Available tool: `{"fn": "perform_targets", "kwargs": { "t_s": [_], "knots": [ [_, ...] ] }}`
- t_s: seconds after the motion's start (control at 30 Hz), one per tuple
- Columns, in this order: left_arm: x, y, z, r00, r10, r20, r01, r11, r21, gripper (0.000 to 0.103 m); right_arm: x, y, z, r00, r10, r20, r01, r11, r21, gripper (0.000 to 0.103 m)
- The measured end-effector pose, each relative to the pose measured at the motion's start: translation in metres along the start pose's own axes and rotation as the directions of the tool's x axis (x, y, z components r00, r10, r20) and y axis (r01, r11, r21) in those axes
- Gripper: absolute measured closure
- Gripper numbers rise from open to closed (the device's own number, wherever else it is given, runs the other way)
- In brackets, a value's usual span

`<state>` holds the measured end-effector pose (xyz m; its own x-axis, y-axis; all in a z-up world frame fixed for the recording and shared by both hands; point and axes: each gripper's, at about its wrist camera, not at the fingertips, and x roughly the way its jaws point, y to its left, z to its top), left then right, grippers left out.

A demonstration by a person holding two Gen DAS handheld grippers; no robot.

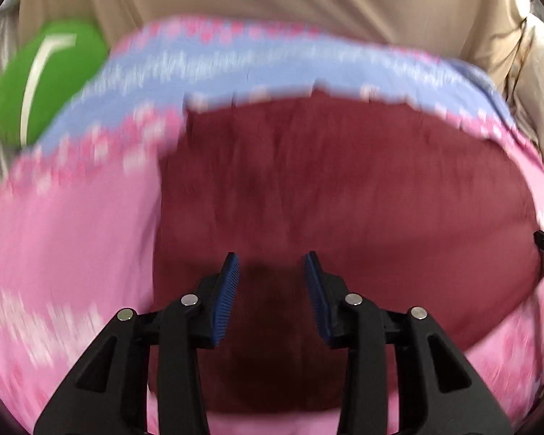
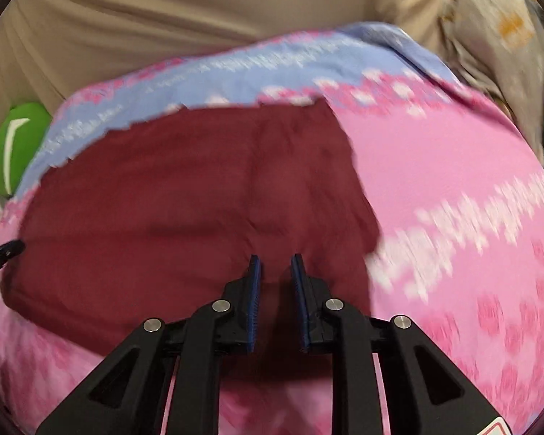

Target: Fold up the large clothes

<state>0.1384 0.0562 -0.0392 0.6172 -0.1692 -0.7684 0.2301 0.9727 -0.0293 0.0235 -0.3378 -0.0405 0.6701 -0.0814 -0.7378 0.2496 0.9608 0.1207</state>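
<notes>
Both tongs hang empty, the left tongs wide apart and the right tongs narrower, over the dark red garment lying flat on the pink bedspread, and a deep pinch risks snagging that spread too.

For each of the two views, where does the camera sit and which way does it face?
Left wrist: on the left tongs, facing forward and down at the maroon garment; own open fingers show.
Right wrist: on the right tongs, same garment; own fingers show, slightly apart.
Shared: pink patterned sheet, green cushion, beige cloth.
</notes>
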Motion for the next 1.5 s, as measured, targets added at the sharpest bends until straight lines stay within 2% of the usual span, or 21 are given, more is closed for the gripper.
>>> {"fn": "perform_targets", "kwargs": {
  "t_s": [0.07,0.13,0.2,0.27,0.33,0.37,0.43,0.57,0.67,0.77,0.87,0.97,1.03,1.17,1.23,1.37,1.4,1.47,1.5],
  "knots": [
    [-0.001,0.011,-0.022,1.0,0.014,0.004,-0.014,1.0,-0.021,0.064,-0.003,-0.018,-0.016,1.0,0.023,-0.011,-0.023,0.999,0.031,0.095],
    [-0.006,0.018,-0.031,0.998,0.056,0.009,-0.056,0.998,-0.038,0.064,-0.004,-0.026,-0.023,1.0,0.015,-0.025,-0.014,0.999,0.037,0.096],
    [-0.008,0.025,-0.034,0.998,0.063,0.005,-0.062,0.996,-0.065,0.064,-0.003,-0.026,-0.025,1.0,-0.009,-0.028,0.01,1.0,0.027,0.096],
    [-0.013,0.029,-0.037,0.997,0.072,0.003,-0.071,0.994,-0.083,0.064,-0.004,-0.024,-0.023,0.999,-0.035,-0.034,0.036,0.999,0.032,0.095],
    [-0.026,0.032,-0.04,0.996,0.091,0.015,-0.089,0.99,-0.107,0.063,-0.013,-0.017,-0.014,0.998,-0.062,-0.016,0.062,0.997,0.041,0.087],
    [-0.032,0.035,-0.041,0.995,0.095,0.026,-0.092,0.988,-0.122,0.056,-0.019,-0.012,-0.007,0.999,-0.051,0.009,0.051,0.998,0.035,0.085],
    [-0.044,0.042,-0.041,0.994,0.095,0.053,-0.086,0.984,-0.158,0.048,-0.03,0.007,0.011,0.998,-0.007,0.058,0.007,1.0,0.005,0.084],
    [-0.055,0.053,-0.035,0.993,0.082,0.081,-0.062,0.973,-0.221,0.04,-0.025,0.07,0.057,0.988,0.13,0.08,-0.123,0.989,-0.087,0.084],
    [-0.056,0.063,-0.03,0.995,0.052,0.088,-0.025,0.96,-0.278,0.035,-0.001,0.12,0.084,0.984,0.166,0.064,-0.153,0.974,-0.165,0.084],
    [-0.051,0.072,-0.025,0.996,0.02,0.083,0.008,0.946,-0.325,0.03,0.036,0.156,0.107,0.973,0.229,-0.015,-0.228,0.958,-0.173,0.084],
    [-0.038,0.082,-0.022,0.998,-0.018,0.065,0.04,0.928,-0.369,0.028,0.075,0.177,0.121,0.976,0.207,-0.07,-0.216,0.962,-0.169,0.084],
    [-0.026,0.088,-0.022,0.999,-0.029,0.04,0.042,0.917,-0.397,0.028,0.109,0.192,0.119,0.962,0.227,-0.155,-0.247,0.96,-0.129,0.083],
    [-0.018,0.091,-0.022,0.998,-0.054,0.025,0.059,0.909,-0.412,0.028,0.126,0.195,0.114,0.96,0.209,-0.186,-0.236,0.962,-0.135,0.084],
    [-0.004,0.09,-0.019,0.99,-0.142,0.013,0.133,0.89,-0.435,0.025,0.137,0.199,0.103,0.958,0.206,-0.2,-0.24,0.957,-0.161,0.084],
    [0.001,0.089,-0.016,0.987,-0.162,0.018,0.153,0.885,-0.44,0.022,0.138,0.2,0.099,0.958,0.207,-0.199,-0.241,0.956,-0.169,0.084],
    [0.009,0.085,-0.008,0.98,-0.194,0.035,0.189,0.878,-0.439,0.022,0.138,0.203,0.094,0.964,0.2,-0.176,-0.234,0.953,-0.195,0.084],
    [0.011,0.084,-0.005,0.98,-0.197,0.033,0.191,0.88,-0.435,0.022,0.138,0.202,0.095,0.963,0.205,-0.176,-0.238,0.953,-0.188,0.084],
    [0.013,0.081,-0.001,0.98,-0.199,0.028,0.192,0.882,-0.431,0.034,0.134,0.198,0.101,0.957,0.229,-0.178,-0.257,0.954,-0.154,0.083],
    [0.013,0.081,-0.001,0.978,-0.208,0.025,0.198,0.882,-0.428,0.035,0.129,0.195,0.105,0.952,0.256,-0.17,-0.28,0.951,-0.13,0.082]
  ]
}}
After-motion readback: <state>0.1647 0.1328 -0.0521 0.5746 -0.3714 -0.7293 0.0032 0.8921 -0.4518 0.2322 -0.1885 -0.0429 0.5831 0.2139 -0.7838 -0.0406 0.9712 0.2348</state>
